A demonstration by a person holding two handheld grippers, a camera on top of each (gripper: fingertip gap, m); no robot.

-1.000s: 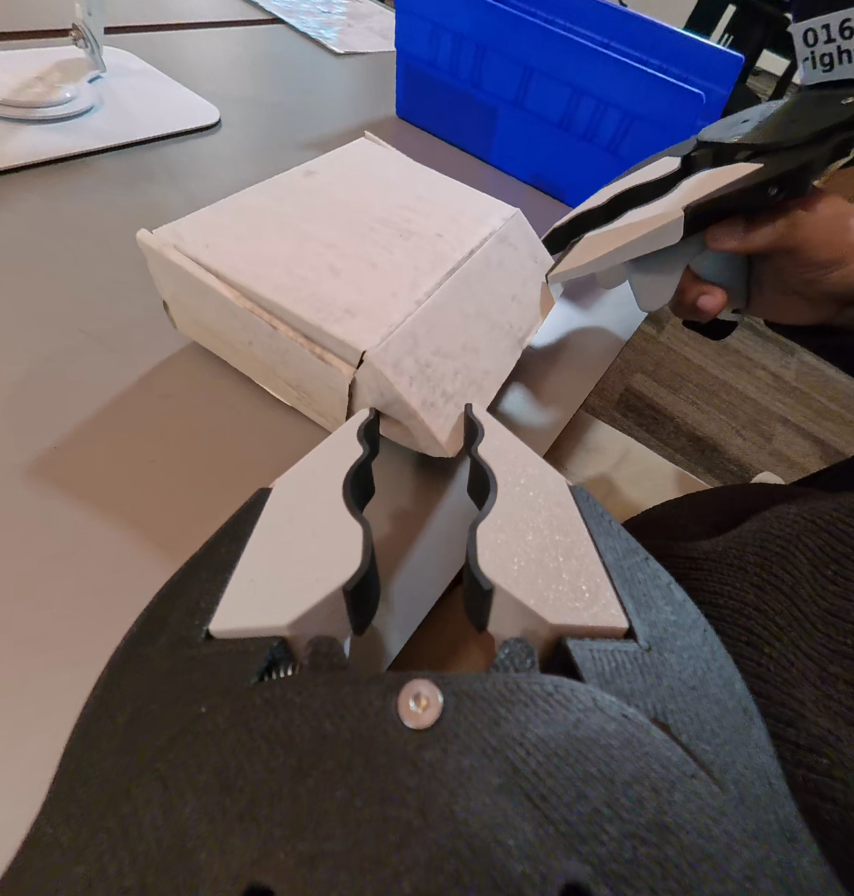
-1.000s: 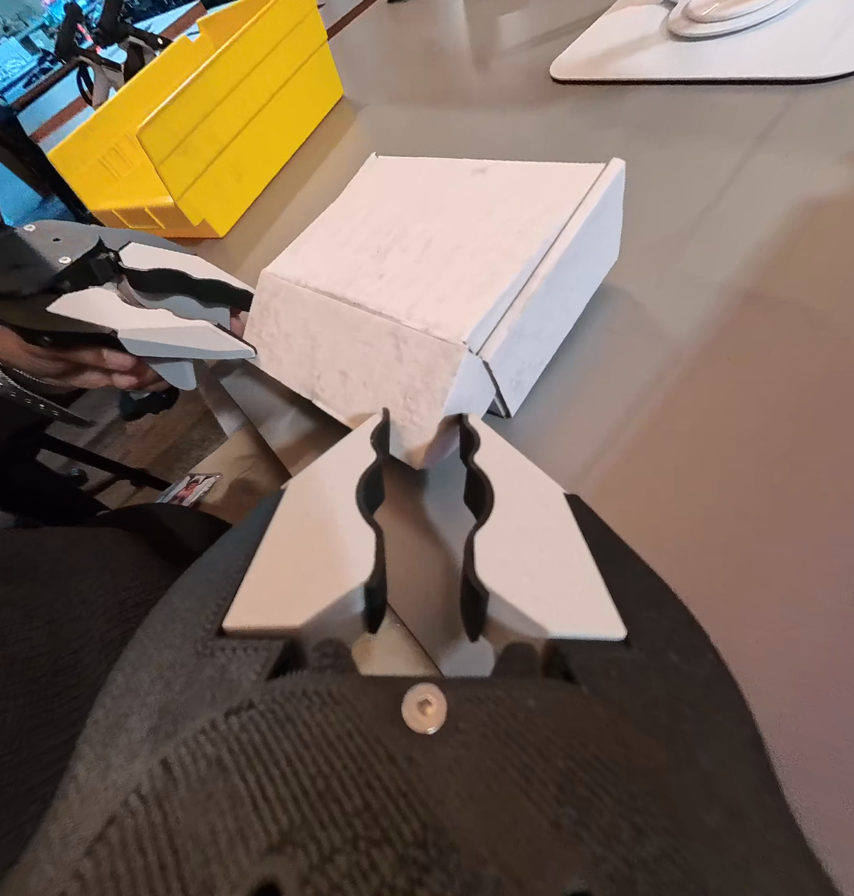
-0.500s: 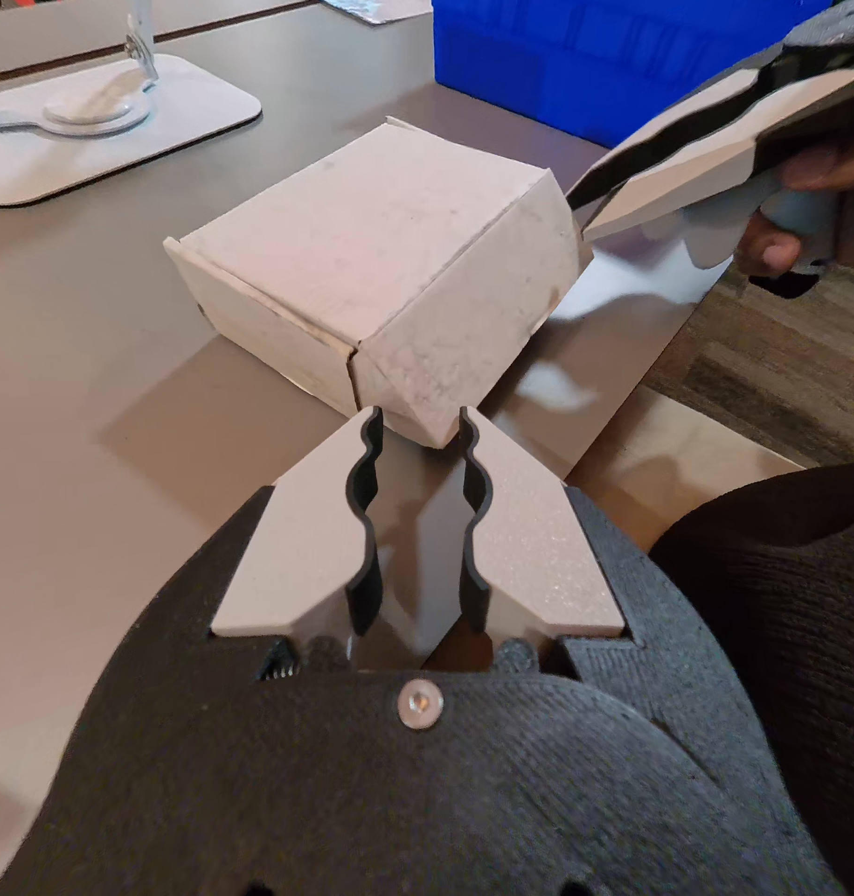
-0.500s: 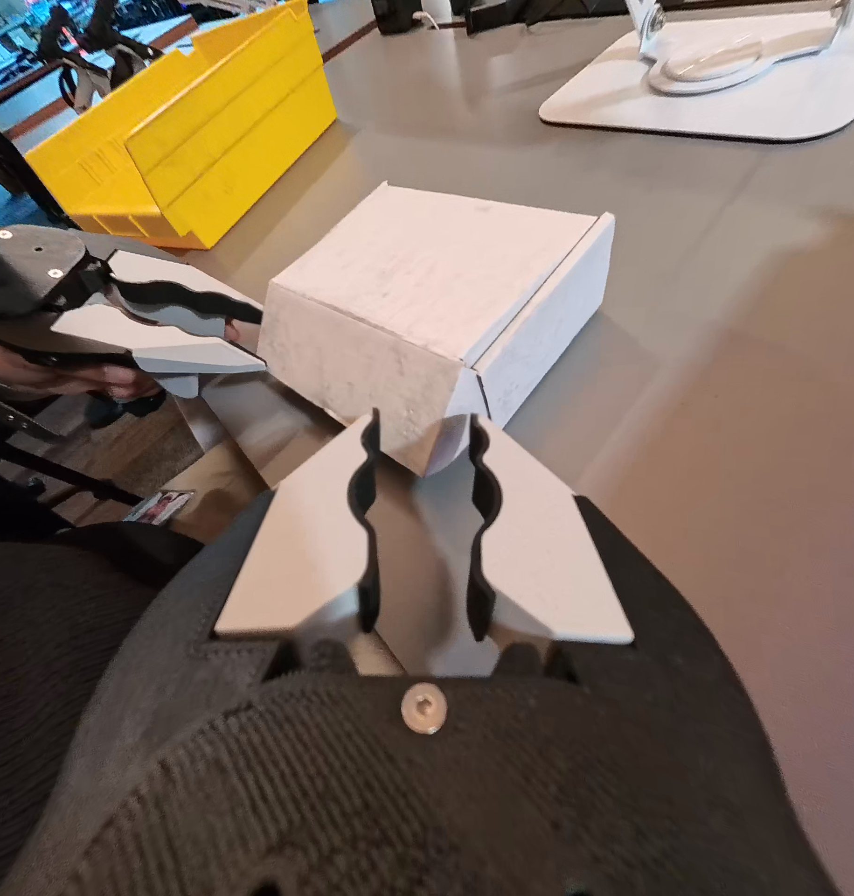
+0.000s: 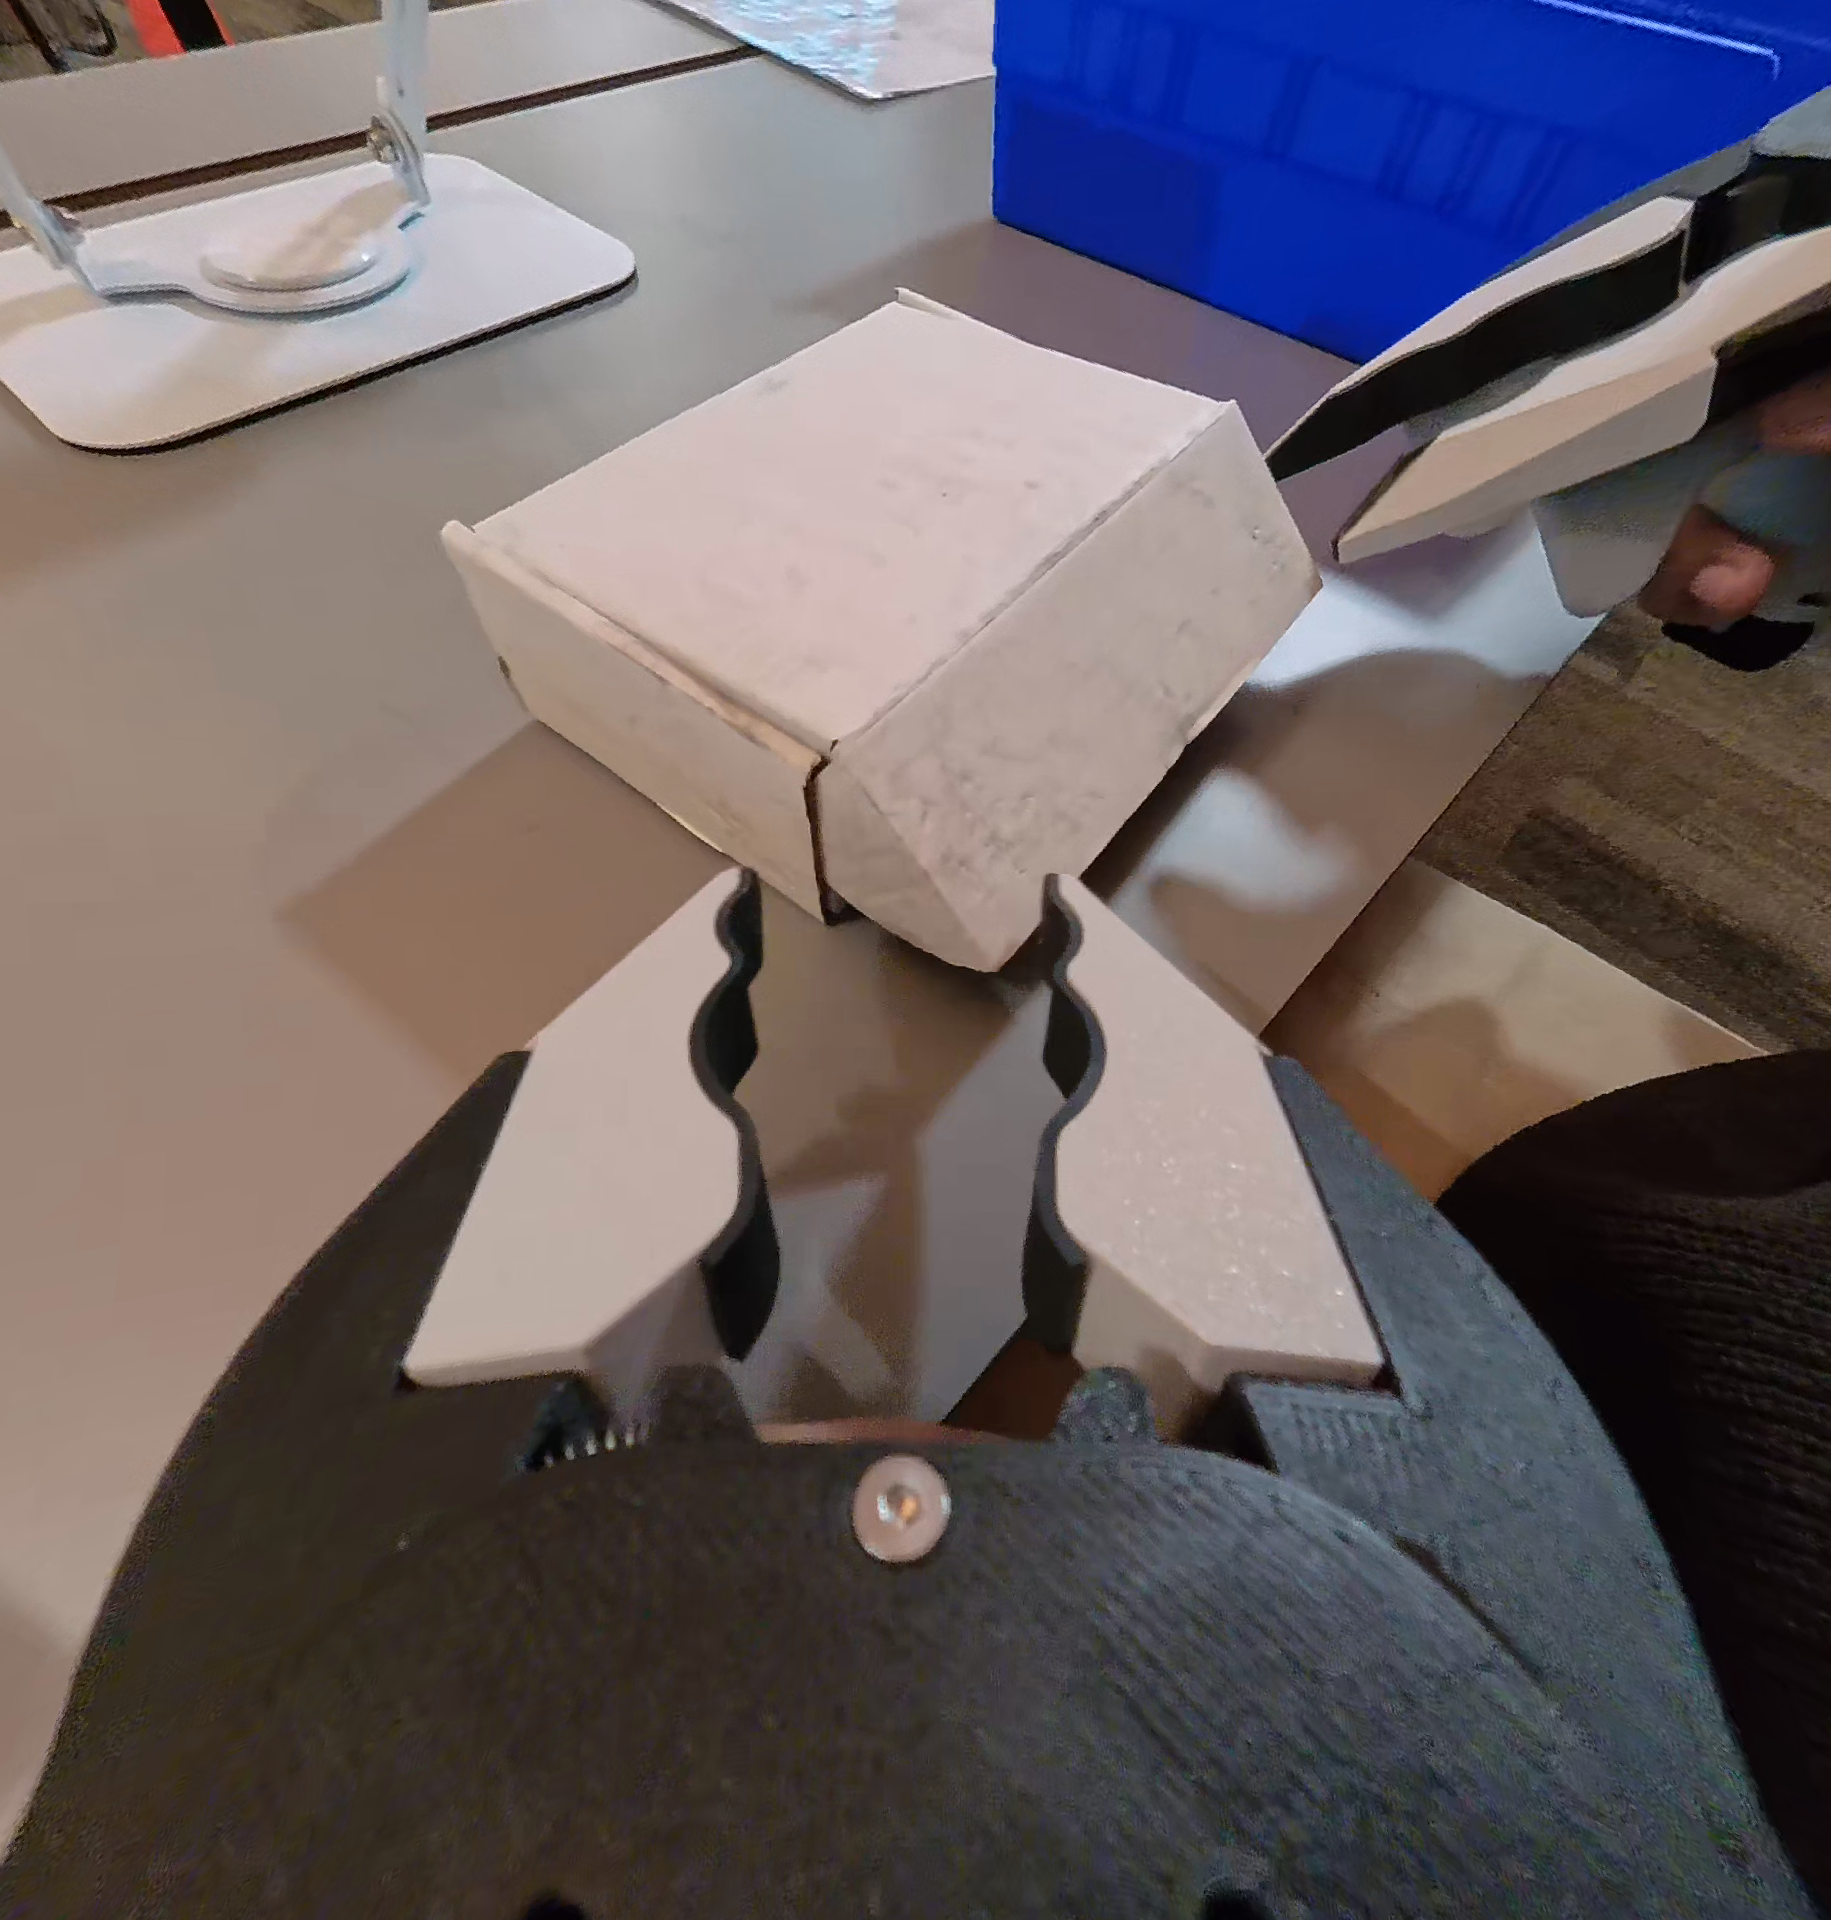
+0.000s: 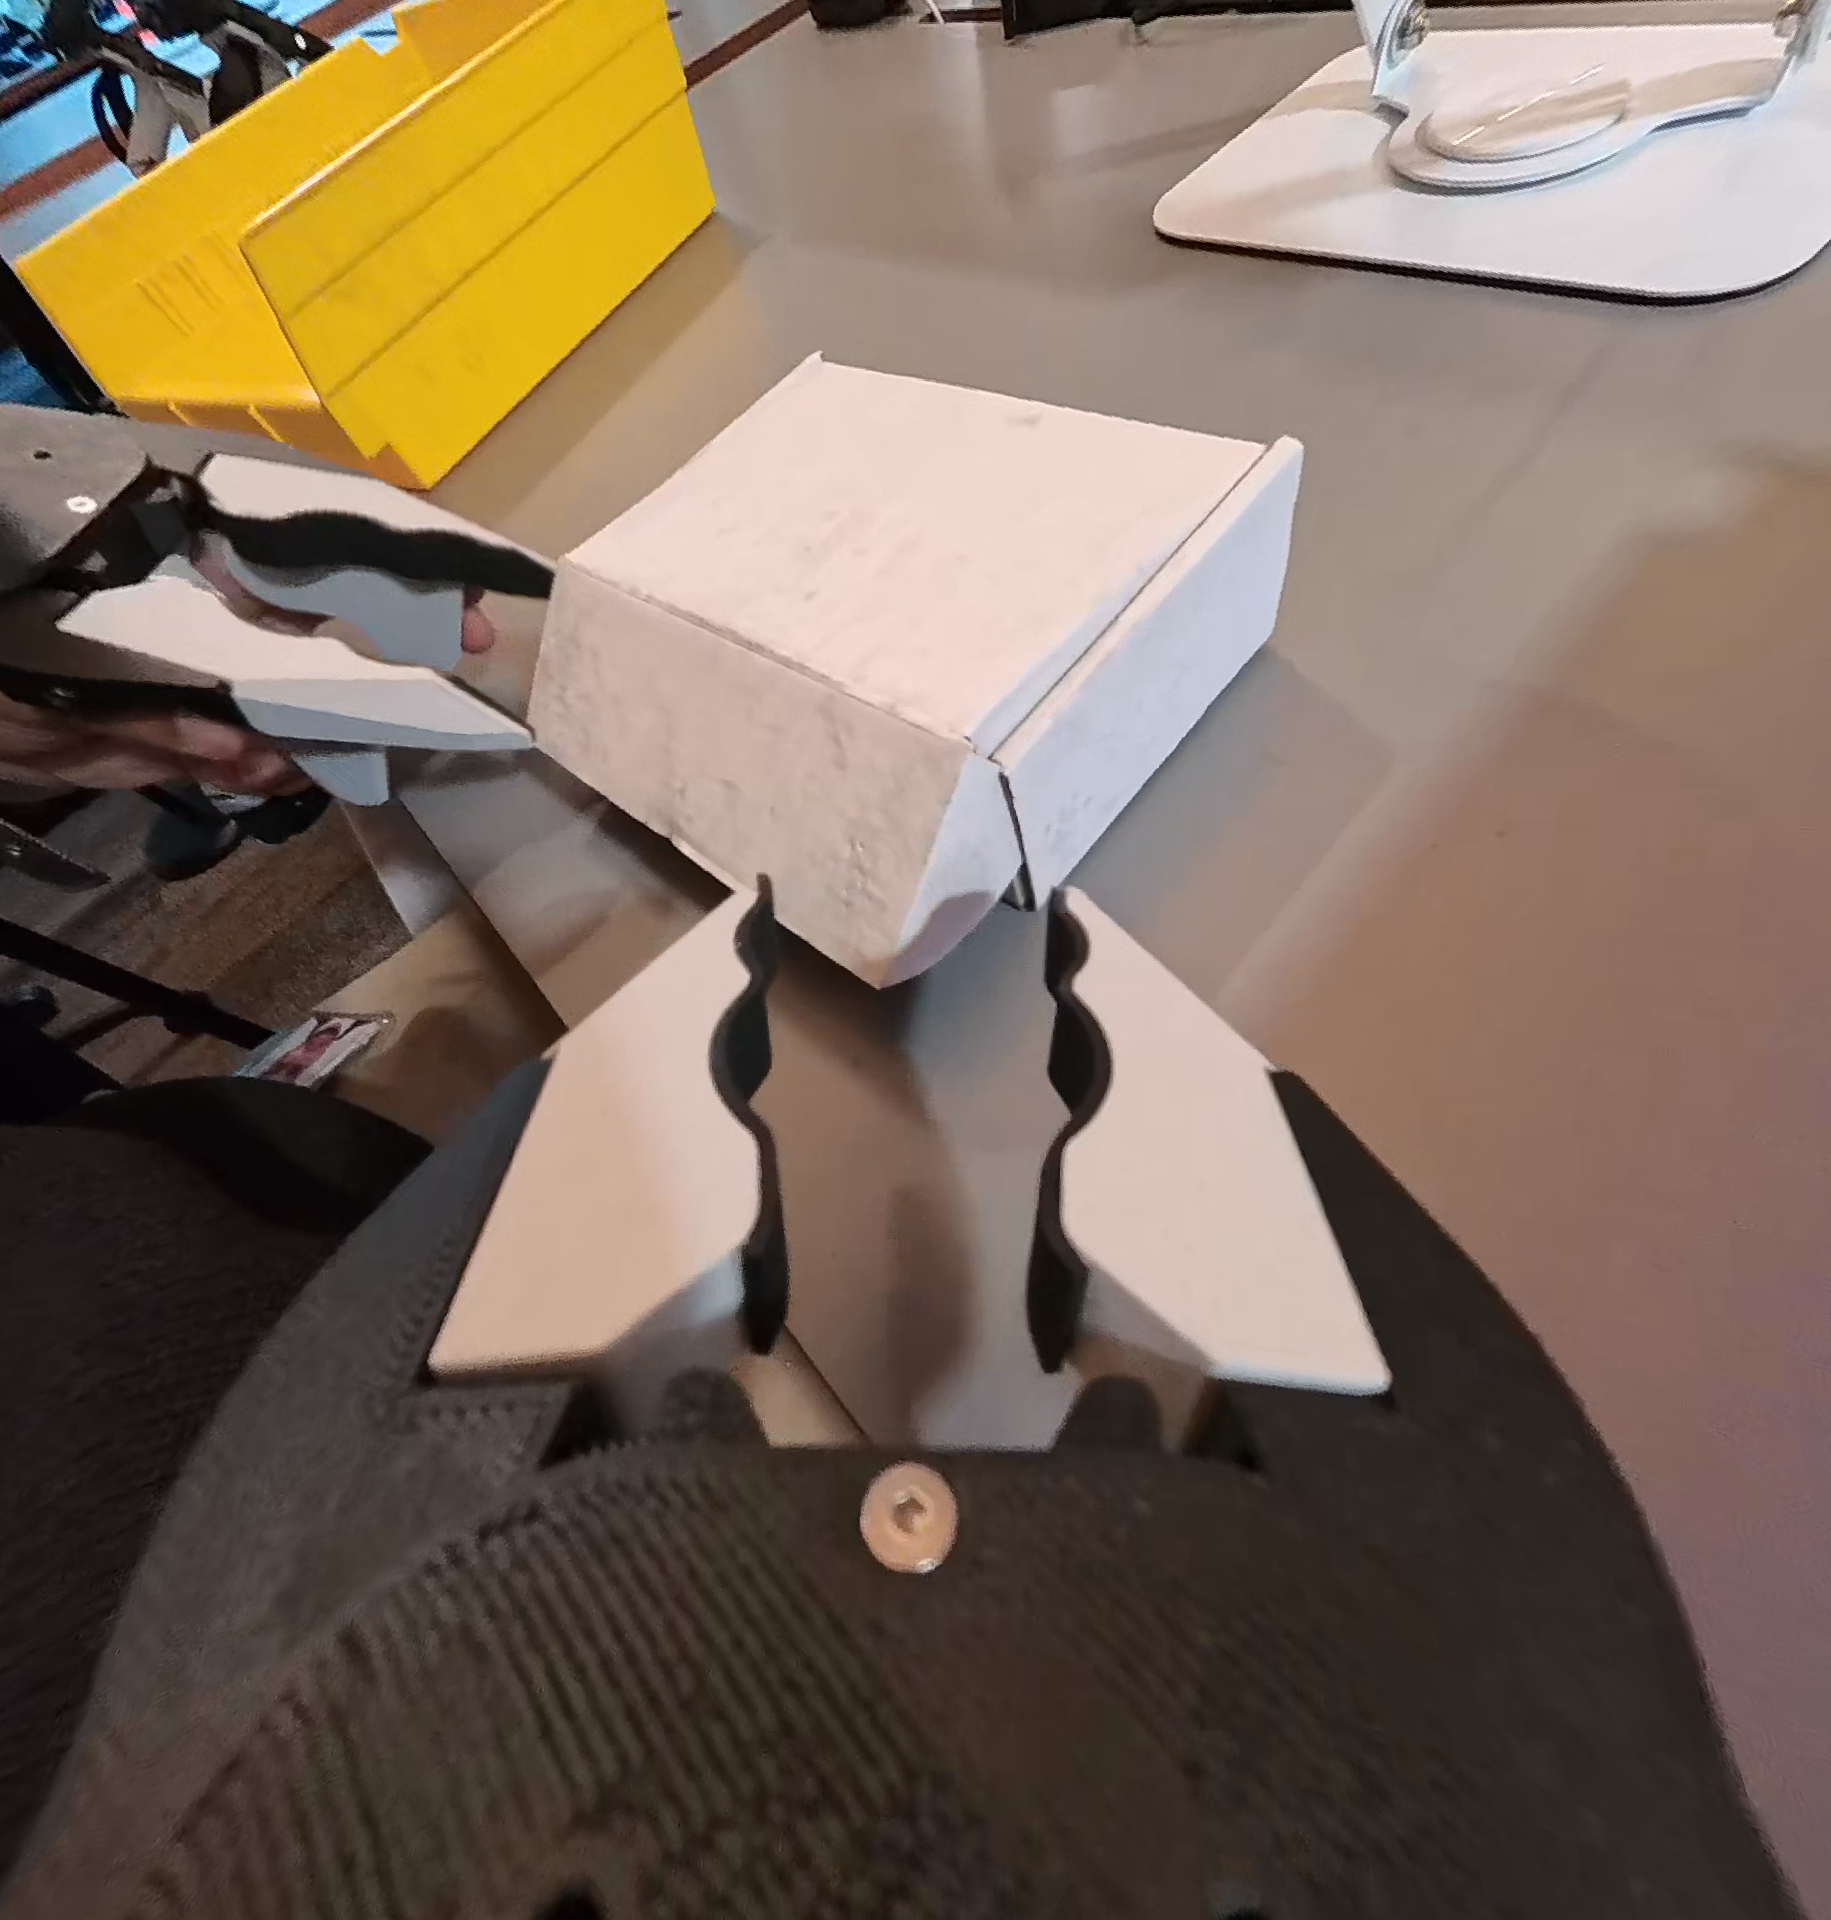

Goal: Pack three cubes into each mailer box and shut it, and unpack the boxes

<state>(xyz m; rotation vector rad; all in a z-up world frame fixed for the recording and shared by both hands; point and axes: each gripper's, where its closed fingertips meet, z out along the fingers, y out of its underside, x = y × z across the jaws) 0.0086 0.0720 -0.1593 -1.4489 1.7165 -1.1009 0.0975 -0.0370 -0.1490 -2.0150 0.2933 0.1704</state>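
A closed white cardboard mailer box [image 5: 869,582] sits flat near the front edge of a smooth grey bench [image 5: 215,665], its lid down and its front flap folded over the near side. The left hand-held gripper [image 5: 895,914], grey fingers with wavy black inner pads on a black body, is released, its jaws spread apart with nothing between them. Its fingertips sit just in front of the box's near left corner; whether they touch the cardboard cannot be told. The right hand-held gripper [image 6: 906,909] is also released and empty, its jaws spread at the box's near right corner [image 6: 921,935]. In each wrist view the other gripper appears at the side of the box, held by a person's hand [image 5: 1742,561]. A blue plastic bin [image 5: 1358,156] stands behind the box on the right side, and a yellow plastic bin [image 6: 371,249] stands behind it on the left side. A white flat stand base [image 5: 298,312] with a metal bracket rests farther back on the bench. A dark knitted sleeve [image 5: 1700,1351] shows at the frame edge.
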